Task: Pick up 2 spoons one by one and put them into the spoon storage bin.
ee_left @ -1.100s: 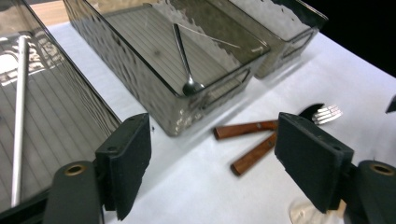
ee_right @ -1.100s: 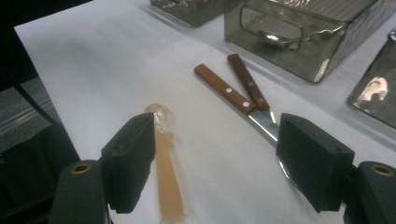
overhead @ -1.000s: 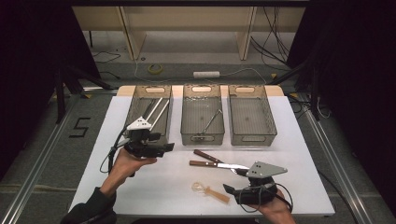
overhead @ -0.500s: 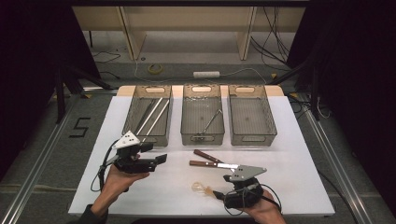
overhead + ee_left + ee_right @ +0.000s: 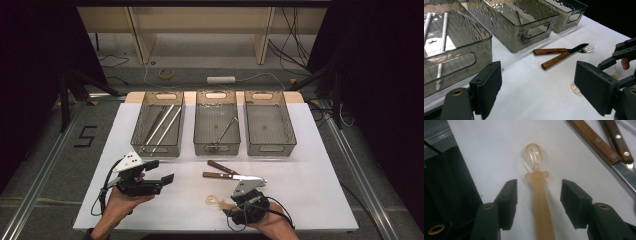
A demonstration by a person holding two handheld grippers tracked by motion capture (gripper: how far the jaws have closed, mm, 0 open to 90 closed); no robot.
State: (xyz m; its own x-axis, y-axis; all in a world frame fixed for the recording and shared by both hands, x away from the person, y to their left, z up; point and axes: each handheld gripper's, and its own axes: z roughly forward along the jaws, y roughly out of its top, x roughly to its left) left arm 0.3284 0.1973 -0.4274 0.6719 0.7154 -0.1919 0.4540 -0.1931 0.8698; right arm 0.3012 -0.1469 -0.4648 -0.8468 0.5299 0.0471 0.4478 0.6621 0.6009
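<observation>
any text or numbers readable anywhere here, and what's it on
"5": black figure marked on the grey floor left of the table.
Nothing else reads: no print shows on the three bins, the knives, the spoon or the claws.

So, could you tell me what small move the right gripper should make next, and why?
Probably finish closing: the right gripper straddles the peach spoon handle on the table, its jaws, which have just been closing, clear of it on both sides.
</observation>
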